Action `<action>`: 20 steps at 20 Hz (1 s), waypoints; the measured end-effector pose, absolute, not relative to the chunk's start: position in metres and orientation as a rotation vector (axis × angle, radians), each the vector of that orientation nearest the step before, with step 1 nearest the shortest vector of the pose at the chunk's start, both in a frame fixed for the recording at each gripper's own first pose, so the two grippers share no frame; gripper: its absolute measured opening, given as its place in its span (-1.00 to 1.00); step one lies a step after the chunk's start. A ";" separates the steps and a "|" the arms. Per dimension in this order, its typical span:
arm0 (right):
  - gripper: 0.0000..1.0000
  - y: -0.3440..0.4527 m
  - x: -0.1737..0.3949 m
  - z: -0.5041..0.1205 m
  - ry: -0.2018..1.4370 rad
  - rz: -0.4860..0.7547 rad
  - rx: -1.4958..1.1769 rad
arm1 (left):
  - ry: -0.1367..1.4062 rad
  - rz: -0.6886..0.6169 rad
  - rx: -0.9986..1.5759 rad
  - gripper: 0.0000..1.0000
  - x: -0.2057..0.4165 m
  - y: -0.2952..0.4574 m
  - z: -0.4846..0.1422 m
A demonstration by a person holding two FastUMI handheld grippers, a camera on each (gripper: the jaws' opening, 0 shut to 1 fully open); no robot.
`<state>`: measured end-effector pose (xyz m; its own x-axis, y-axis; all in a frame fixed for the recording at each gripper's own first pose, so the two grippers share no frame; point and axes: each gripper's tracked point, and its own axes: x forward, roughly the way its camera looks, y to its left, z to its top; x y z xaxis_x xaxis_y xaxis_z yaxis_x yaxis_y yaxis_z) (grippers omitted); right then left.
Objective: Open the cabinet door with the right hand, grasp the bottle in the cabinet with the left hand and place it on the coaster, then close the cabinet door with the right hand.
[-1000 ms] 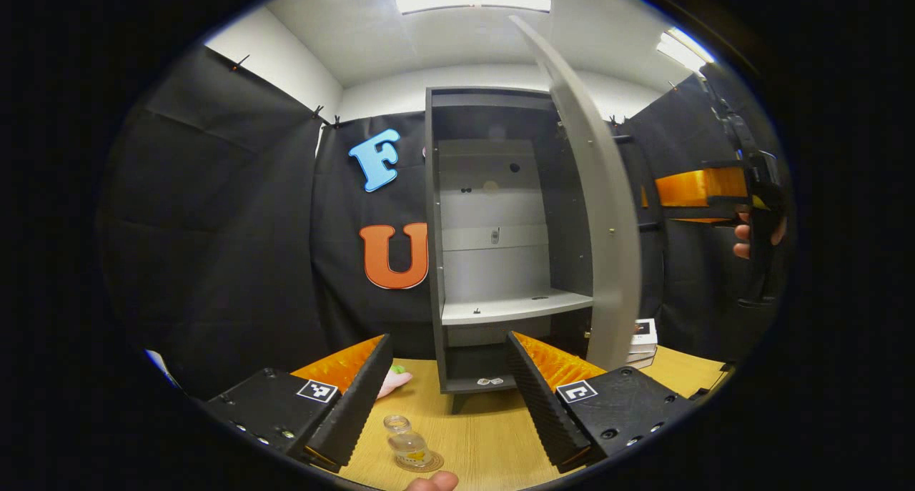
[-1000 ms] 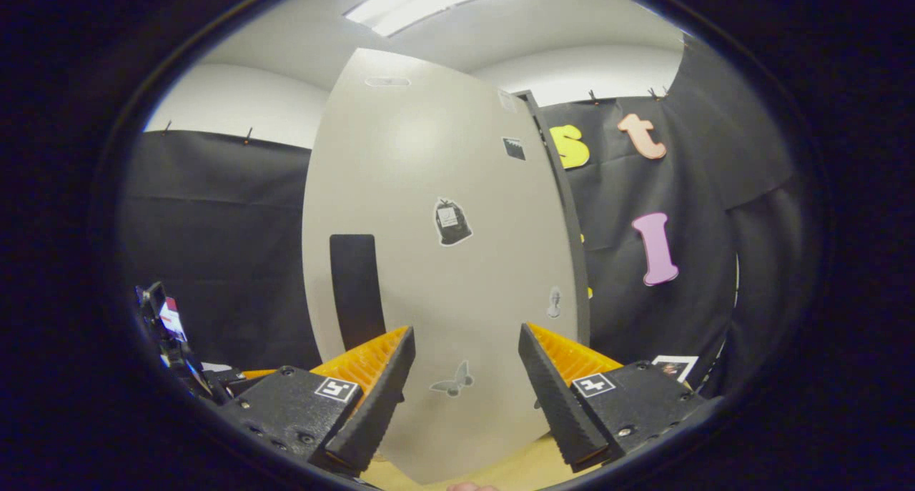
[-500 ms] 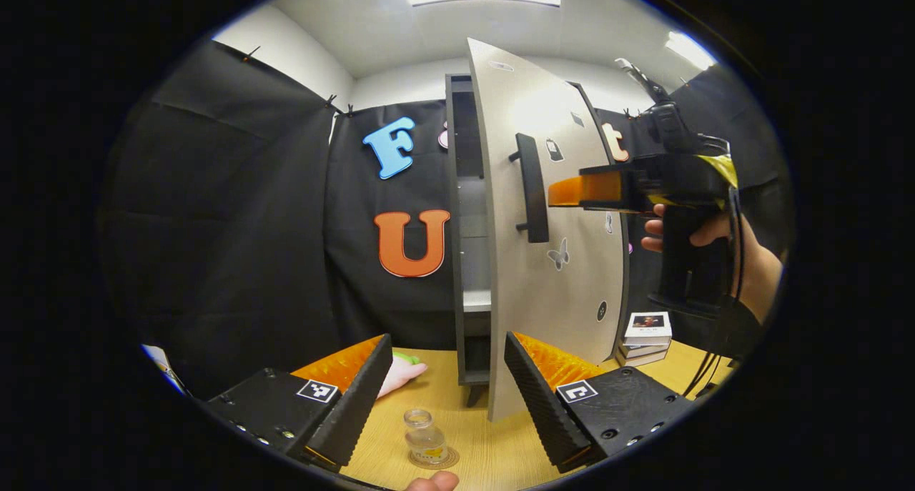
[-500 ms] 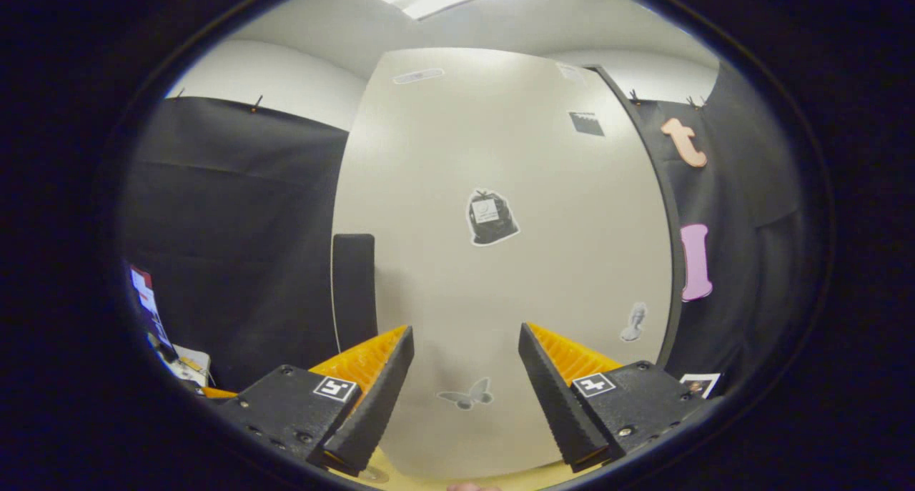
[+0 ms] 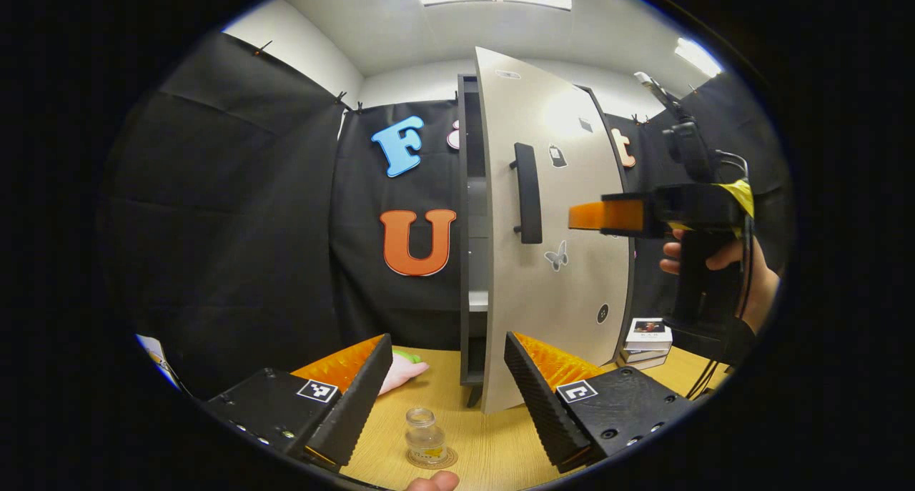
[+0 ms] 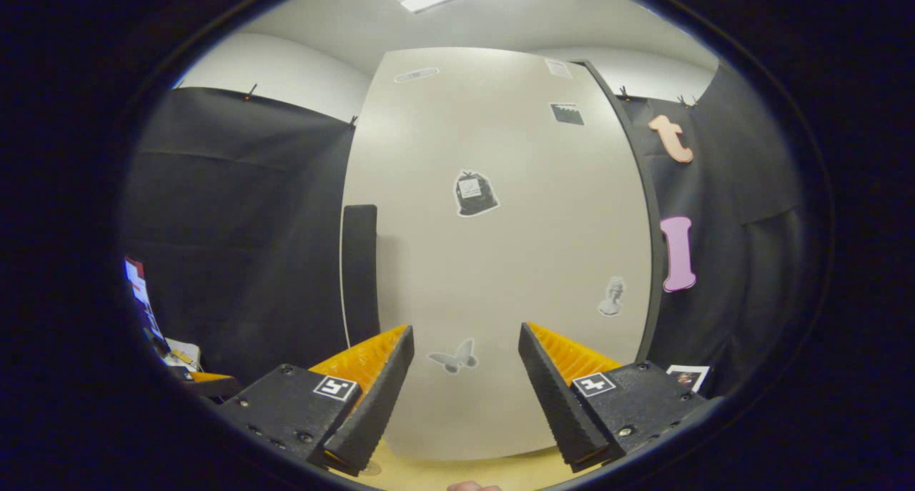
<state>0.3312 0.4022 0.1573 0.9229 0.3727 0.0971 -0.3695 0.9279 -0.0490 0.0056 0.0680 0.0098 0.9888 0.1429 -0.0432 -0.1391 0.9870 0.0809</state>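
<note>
Bottle [image 5: 424, 437] on coaster [image 5: 432, 460] between spread left fingers [image 5: 355, 404], right fingers [image 6: 375, 398] apart

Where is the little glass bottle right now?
In the left gripper view, the bottle stands on the coaster on the wooden table, low between that gripper's fingers, before the cabinet.

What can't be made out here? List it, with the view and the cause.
- Cabinet interior, left gripper view: the nearly shut door covers all but a sliver.
- Bottle contents, left gripper view: too small.
- Coaster: mostly under the bottle.
- Door handle, right gripper view: seen side-on.
- Right gripper, left gripper view: seen side-on, whether it touches the door is unclear.
</note>
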 end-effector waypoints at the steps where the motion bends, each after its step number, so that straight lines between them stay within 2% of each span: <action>1: 0.89 0.391 0.320 0.155 -0.112 0.369 -0.026 | 0.049 0.139 0.079 0.91 0.006 0.067 0.010; 6: 0.89 0.328 0.262 0.142 -0.115 0.287 0.005 | 0.026 0.091 0.065 0.90 0.009 0.042 0.015; 11: 0.89 0.250 0.199 0.098 -0.068 0.134 0.056 | 0.030 0.032 0.076 0.89 0.008 0.015 0.010; 15: 0.89 0.197 0.170 0.070 -0.055 -0.037 0.078 | -0.006 -0.009 0.061 0.90 0.005 -0.005 0.010; 20: 0.89 0.161 0.149 0.050 -0.026 -0.124 0.068 | 0.003 -0.036 0.048 0.91 0.002 -0.018 0.003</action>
<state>0.1490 0.1606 0.0500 0.9920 -0.1243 0.0219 0.1225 0.9901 0.0691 0.0024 -0.0181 0.0031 0.9994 -0.0356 -0.0039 0.0357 0.9982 0.0479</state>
